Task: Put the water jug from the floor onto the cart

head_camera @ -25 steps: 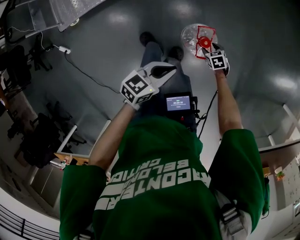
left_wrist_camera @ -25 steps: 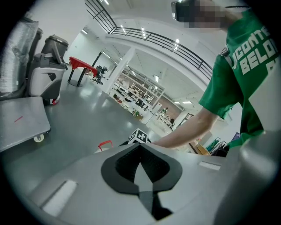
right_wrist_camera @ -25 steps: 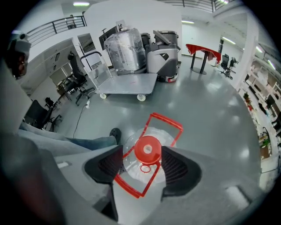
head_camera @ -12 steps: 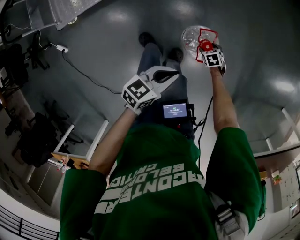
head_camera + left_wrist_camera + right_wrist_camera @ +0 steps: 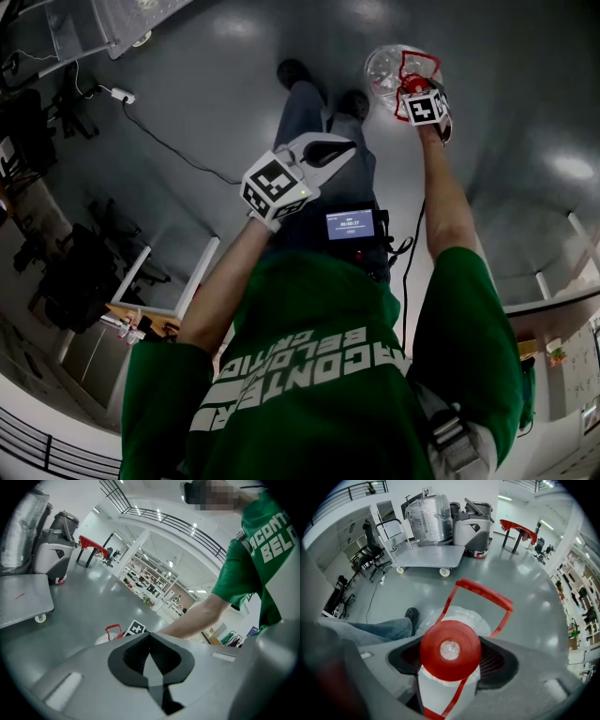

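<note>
Both jaws of the right gripper (image 5: 451, 663), just opened wide, straddle the red cap (image 5: 450, 649) of the water jug (image 5: 461, 616) on the floor (image 5: 525, 588); advise lowering onto the neck, centring, then clenching; left gripper (image 5: 150, 641) clenched, empty.

The water jug (image 5: 461, 615) is seen to be clear plastic, its cap (image 5: 450, 649) glossy red plastic. The floor (image 5: 529, 578) is smooth and shiny; the cart (image 5: 426, 555) is matt grey metal.
</note>
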Demonstrator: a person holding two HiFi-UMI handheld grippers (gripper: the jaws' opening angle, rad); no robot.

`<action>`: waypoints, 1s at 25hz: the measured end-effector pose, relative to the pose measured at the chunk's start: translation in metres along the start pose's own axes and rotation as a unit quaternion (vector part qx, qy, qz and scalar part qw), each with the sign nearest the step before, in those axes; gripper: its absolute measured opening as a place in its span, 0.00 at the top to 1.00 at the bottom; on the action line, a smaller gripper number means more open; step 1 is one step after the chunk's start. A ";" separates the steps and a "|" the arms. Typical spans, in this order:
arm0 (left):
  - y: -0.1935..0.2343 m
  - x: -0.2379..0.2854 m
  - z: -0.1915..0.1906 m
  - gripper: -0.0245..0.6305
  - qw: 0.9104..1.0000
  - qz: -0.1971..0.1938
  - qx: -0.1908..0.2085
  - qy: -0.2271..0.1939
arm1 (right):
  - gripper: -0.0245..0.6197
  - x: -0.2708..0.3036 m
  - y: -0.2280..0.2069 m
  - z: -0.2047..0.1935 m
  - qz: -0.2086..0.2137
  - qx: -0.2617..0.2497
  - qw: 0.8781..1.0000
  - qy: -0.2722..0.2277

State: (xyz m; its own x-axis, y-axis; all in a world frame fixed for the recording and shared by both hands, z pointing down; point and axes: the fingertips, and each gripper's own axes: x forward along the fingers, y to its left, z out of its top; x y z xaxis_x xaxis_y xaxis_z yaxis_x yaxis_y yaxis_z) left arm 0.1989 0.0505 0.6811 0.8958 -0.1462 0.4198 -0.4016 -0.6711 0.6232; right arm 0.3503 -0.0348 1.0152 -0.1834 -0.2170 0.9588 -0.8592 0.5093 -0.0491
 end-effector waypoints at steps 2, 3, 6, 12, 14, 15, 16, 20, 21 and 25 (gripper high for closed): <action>0.002 0.001 0.001 0.95 1.000 0.000 -0.001 -0.001 | 0.50 -0.001 -0.005 -0.009 -0.011 0.006 1.000 0.021; 0.003 0.002 0.001 0.95 1.000 0.000 -0.002 -0.002 | 0.50 -0.001 -0.007 -0.012 -0.015 0.008 0.999 0.028; 0.004 0.004 0.002 0.95 1.000 0.000 -0.002 -0.002 | 0.50 0.000 -0.009 -0.014 -0.014 0.008 0.999 0.035; 0.007 0.005 0.004 0.95 1.000 0.003 -0.006 -0.007 | 0.49 0.002 -0.008 -0.011 0.004 0.005 0.999 0.034; 0.009 0.005 0.003 0.95 1.000 0.004 -0.008 -0.009 | 0.49 0.003 -0.008 -0.009 0.005 0.004 1.000 0.027; 0.010 0.005 0.003 0.95 1.000 0.005 -0.010 -0.010 | 0.49 0.001 -0.010 -0.014 -0.003 0.007 0.999 0.041; 0.010 0.005 0.003 0.95 1.000 0.007 -0.012 -0.012 | 0.48 -0.001 -0.012 -0.019 -0.010 0.012 0.998 0.055; 0.012 0.004 0.005 0.95 1.000 0.012 -0.014 -0.017 | 0.48 -0.004 -0.012 -0.017 -0.007 0.011 0.999 0.045; 0.012 0.003 0.006 0.95 1.000 0.012 -0.014 -0.017 | 0.49 -0.003 -0.010 -0.013 -0.003 0.008 0.999 0.033; 0.015 -0.002 0.007 0.95 1.000 0.015 -0.015 -0.020 | 0.49 -0.003 -0.009 -0.016 -0.009 0.007 0.999 0.039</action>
State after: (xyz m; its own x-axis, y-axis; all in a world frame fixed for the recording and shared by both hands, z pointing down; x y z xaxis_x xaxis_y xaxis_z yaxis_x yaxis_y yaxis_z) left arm 0.1920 0.0357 0.6848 0.8901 -0.1944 0.4122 -0.4327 -0.6444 0.6305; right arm 0.3659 -0.0256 1.0168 -0.1306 -0.1609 0.9783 -0.8690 0.4935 -0.0349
